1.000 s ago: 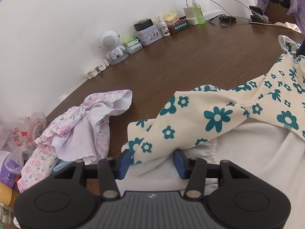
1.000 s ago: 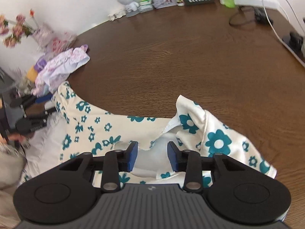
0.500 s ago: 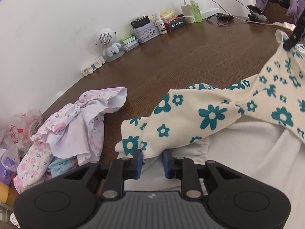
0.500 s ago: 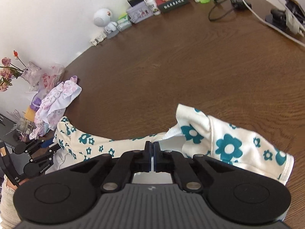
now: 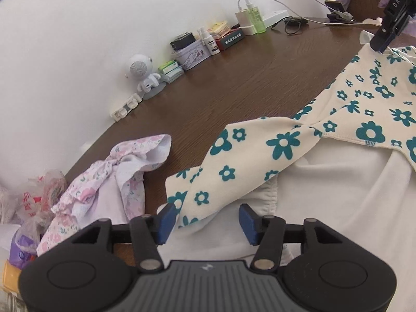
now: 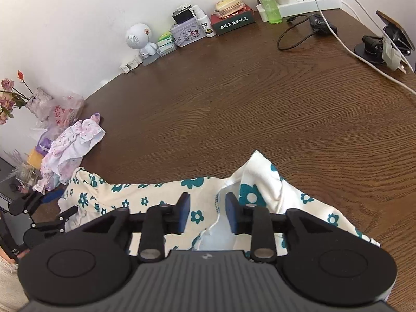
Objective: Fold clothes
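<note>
Left gripper (image 5: 205,219) and right gripper (image 6: 207,213): jaws opening, pads clear of the floral garment (image 5: 286,143) lying between them on the worktop (image 6: 234,98).

Soft matt cloth garment (image 5: 280,153) with printed flowers; smooth, faintly glossy wood-grain table (image 6: 260,98).

Cream floral garment (image 5: 286,143): right part cut off by the left wrist view's edge; near hem hidden behind right gripper (image 6: 207,212) body. White cloth (image 5: 338,208) beneath it, extent unclear. Pink floral clothes (image 5: 109,182) partly behind left gripper (image 5: 206,219). Box label (image 6: 232,22) too small to read.
</note>
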Motion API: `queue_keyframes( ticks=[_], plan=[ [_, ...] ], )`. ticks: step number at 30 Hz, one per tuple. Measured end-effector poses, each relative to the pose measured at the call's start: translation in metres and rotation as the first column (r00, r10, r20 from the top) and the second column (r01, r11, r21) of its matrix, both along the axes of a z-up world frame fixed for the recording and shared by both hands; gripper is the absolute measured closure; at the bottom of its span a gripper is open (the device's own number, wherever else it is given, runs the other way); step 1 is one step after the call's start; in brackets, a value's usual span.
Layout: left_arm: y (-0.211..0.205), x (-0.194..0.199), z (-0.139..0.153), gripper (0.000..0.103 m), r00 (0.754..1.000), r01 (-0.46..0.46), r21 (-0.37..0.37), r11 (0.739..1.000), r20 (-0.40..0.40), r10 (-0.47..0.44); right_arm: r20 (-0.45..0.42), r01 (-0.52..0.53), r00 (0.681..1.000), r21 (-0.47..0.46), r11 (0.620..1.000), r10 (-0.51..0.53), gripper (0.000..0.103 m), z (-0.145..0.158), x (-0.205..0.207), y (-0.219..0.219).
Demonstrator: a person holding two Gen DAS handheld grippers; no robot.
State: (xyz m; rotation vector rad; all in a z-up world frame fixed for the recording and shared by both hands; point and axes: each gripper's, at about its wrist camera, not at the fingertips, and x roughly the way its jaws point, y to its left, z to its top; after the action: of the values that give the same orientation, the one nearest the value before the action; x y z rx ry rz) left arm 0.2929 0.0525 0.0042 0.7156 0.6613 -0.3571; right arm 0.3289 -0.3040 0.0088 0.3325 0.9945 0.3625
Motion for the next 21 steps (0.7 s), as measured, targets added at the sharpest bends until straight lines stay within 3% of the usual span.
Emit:
queue_keyframes(
  ticks=[4, 5, 6, 7, 17, 19, 21],
  plan=[
    [-0.011, 0.011, -0.005, 0.047, 0.999, 0.022, 0.049, 0.999, 0.029, -0.023, -0.013, -0.002, 1.000, -0.012, 1.000, 0.002, 0.071, -0.009, 0.000, 0.004],
    [-0.011, 0.014, -0.006, 0.064, 0.999, 0.027, 0.050, 0.998, 0.022, -0.028, -0.008, 0.000, 1.000, -0.015, 1.000, 0.000, 0.086, -0.011, 0.001, 0.004],
    [-0.011, 0.018, -0.006, 0.102, 1.000, 0.024, 0.045, 0.999, 0.010, -0.024, 0.000, 0.003, 1.000, -0.017, 1.000, -0.003, 0.102, -0.013, 0.001, 0.004],
    [-0.009, 0.022, -0.006, 0.097, 1.000, 0.010, 0.034, 0.999, -0.009, -0.009, 0.013, 0.006, 1.000, -0.021, 1.000, -0.006, 0.102, -0.014, 0.001, 0.005],
    [0.014, 0.026, -0.009, 0.099, 0.988, -0.144, 0.005, 0.990, -0.050, 0.144, 0.076, -0.064, 0.995, -0.084, 0.994, 0.071, 0.101, -0.021, 0.023, 0.026],
    [0.020, 0.023, -0.006, 0.093, 0.983, -0.175, -0.014, 0.985, -0.056, 0.174, 0.078, -0.075, 0.994, -0.070, 0.995, 0.080, 0.096, -0.019, 0.023, 0.029],
    [0.025, 0.012, 0.004, 0.084, 0.984, -0.174, -0.064, 0.983, -0.054, 0.171, 0.087, -0.076, 0.993, -0.048, 0.996, 0.080, 0.076, -0.012, 0.017, 0.027]
  ],
)
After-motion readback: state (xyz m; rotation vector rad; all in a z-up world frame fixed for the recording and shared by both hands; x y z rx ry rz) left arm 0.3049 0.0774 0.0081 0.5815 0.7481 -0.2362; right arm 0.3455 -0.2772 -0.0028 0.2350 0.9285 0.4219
